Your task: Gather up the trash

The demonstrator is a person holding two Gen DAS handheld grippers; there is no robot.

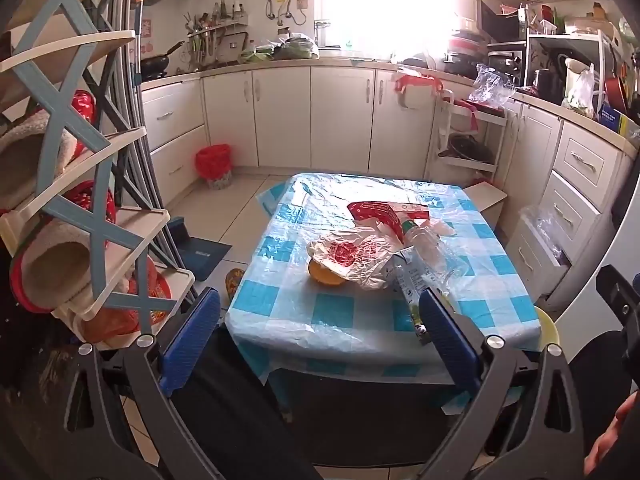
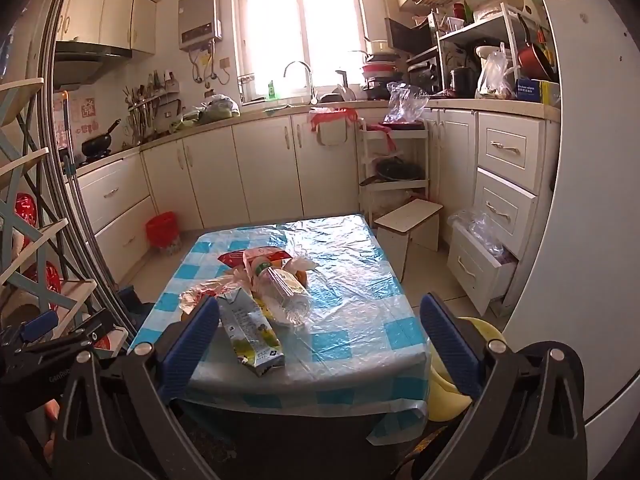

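Observation:
A heap of trash lies on the blue-checked table (image 1: 332, 312) (image 2: 352, 320): a crumpled white and red plastic bag (image 1: 352, 258), a red and white wrapper (image 1: 384, 214), a clear plastic bottle (image 1: 426, 242) (image 2: 284, 292), a flattened drink carton (image 1: 408, 280) (image 2: 250, 330) and an orange peel (image 1: 324, 276). My left gripper (image 1: 320, 320) hovers open before the table's near edge, nothing between its blue pads. My right gripper (image 2: 320, 328) is also open and holds nothing, the carton lying beyond its left pad. A bin lined with a red bag (image 1: 214, 166) (image 2: 162, 232) stands on the floor by the cabinets.
A blue and cream shelf rack (image 1: 80, 184) crowds the left side. White kitchen cabinets (image 1: 312, 116) line the back and right walls, with an open drawer (image 2: 480, 264). A small wooden stool (image 2: 412, 224) stands beyond the table and a yellow stool (image 2: 452, 384) by its right corner.

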